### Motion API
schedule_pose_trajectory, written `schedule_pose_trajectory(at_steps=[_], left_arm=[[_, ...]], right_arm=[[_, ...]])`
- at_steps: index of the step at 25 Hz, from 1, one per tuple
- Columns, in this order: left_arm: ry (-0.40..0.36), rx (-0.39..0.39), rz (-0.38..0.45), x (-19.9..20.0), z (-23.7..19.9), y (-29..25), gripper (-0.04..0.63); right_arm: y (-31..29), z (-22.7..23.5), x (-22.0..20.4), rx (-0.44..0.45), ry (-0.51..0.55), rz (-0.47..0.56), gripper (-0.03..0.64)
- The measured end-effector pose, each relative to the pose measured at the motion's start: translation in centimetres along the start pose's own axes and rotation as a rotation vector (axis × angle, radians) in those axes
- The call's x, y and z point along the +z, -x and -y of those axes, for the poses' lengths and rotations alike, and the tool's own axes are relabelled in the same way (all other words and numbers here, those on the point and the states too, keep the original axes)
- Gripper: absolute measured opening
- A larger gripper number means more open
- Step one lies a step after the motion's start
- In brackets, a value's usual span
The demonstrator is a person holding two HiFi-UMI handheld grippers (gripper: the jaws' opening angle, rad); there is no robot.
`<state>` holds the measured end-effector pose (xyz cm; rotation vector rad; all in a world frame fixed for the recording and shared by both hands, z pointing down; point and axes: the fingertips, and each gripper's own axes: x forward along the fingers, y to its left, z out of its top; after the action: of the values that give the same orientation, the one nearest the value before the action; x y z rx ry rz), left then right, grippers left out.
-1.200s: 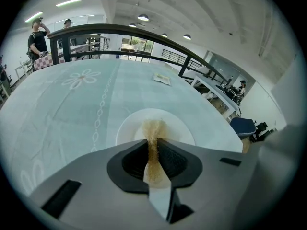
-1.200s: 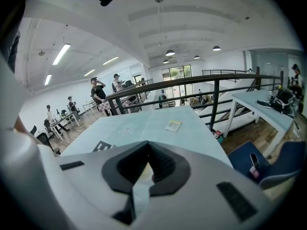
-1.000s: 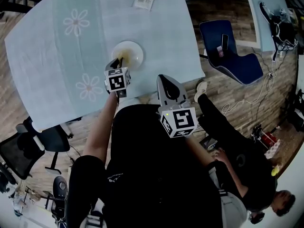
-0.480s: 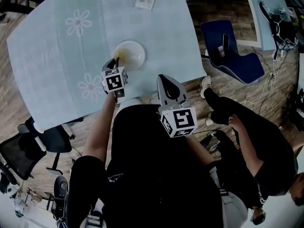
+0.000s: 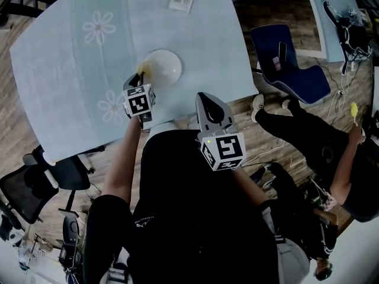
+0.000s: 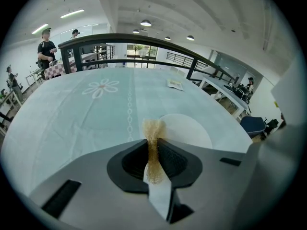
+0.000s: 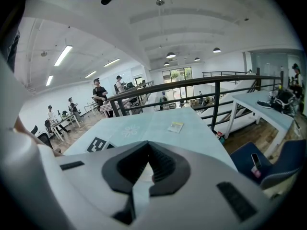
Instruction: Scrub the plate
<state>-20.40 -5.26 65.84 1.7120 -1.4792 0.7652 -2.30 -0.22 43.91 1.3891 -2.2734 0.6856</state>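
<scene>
A white plate [image 5: 164, 65] lies on the pale blue tablecloth [image 5: 77, 70]. My left gripper [image 5: 137, 79] is at its near-left rim, shut on a golden mesh scrubber [image 5: 141, 71]. In the left gripper view the scrubber [image 6: 153, 145] is pinched between the jaws, and its frayed tip sticks out over the left edge of the plate [image 6: 189, 131]; contact cannot be told. My right gripper [image 5: 210, 106] hovers by the table's near edge, well right of the plate. In its own view the right gripper [image 7: 148, 166] has its jaws together with nothing between them.
A small printed packet [image 5: 180, 0] lies at the table's far side, also seen as the packet [image 6: 175, 84]. A blue chair [image 5: 287, 64] stands right of the table, a black office chair [image 5: 53, 176] at the left. A person [image 5: 320, 141] moves about on the floor at the right.
My left gripper has slid a little to the left with the scrubber, from over the plate's near part to its left rim. The right gripper has stayed put. The person at the right has moved.
</scene>
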Motion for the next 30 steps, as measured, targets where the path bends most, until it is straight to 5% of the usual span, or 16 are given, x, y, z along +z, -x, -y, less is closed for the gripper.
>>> schedule_pose_trajectory(at_steps=[8,19,30], left_arm=[[0.028,-0.028,0.023,0.2,1.4,1.3,0.064],[0.106,-0.194,-0.041,-0.9,9.8,0.4,0.064],[0.121,-0.195,-0.1,-2.0,11.0,-1.2,0.064]], right_arm=[[0.0,0.9,0.0,0.001,0.006,-0.007,0.009],[-0.1,2.7,0.4,-0.001,0.002,-0.019,0.009],[-0.2,4.4,0.2,-0.017,-0.02,-0.027,0.009]])
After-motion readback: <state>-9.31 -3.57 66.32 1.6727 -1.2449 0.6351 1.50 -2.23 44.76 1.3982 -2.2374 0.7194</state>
